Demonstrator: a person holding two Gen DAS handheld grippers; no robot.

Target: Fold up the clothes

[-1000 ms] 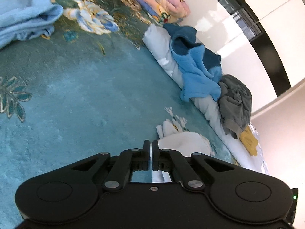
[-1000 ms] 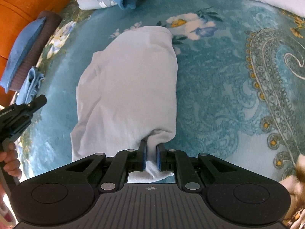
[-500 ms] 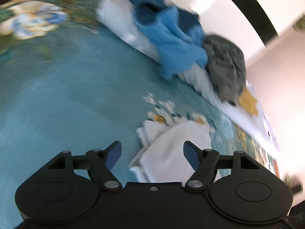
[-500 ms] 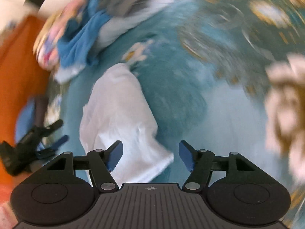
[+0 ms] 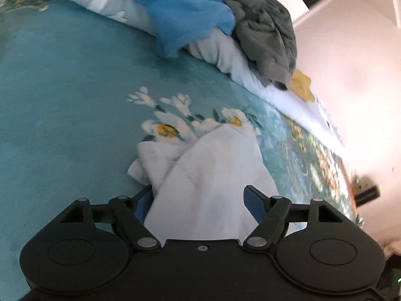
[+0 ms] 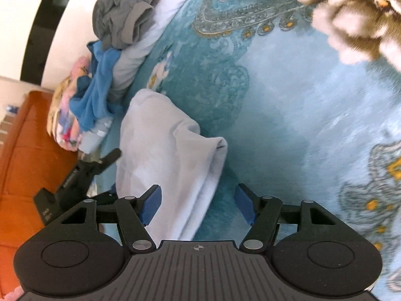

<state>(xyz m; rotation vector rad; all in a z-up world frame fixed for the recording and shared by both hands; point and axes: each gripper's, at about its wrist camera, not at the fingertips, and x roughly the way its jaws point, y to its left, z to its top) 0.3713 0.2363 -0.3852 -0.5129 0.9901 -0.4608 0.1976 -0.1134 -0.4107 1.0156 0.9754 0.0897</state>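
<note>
The white garment [image 6: 170, 165] lies on the teal flowered bedspread [image 6: 288, 125] folded lengthwise into a long narrow band, so at least one fold looks done. It is not yet a compact stack: in the left wrist view its far end [image 5: 150, 160] is bunched and uneven, and the band probably wants a cross fold and some squaring up. Along the far edge of the bed a blue garment [image 5: 185, 12] and a grey garment [image 5: 265, 25] are heaped unfolded on a rolled pale quilt [image 5: 225, 52], so much of the task appears to be left.

Both grippers have just let go. The left gripper [image 5: 198, 200] has been opening its jaws, which stand wide apart with the garment's near end lying between them; whether its left pad touches the cloth edge I cannot tell, but nothing is pinched. The right gripper [image 6: 198, 205] has likewise been spreading its jaws; they stand apart, the band's near end running between them close to the left blue pad [image 6: 150, 205], with bare bedspread showing before the right pad. In the right wrist view the left gripper sits just beside the garment's left edge.
</note>
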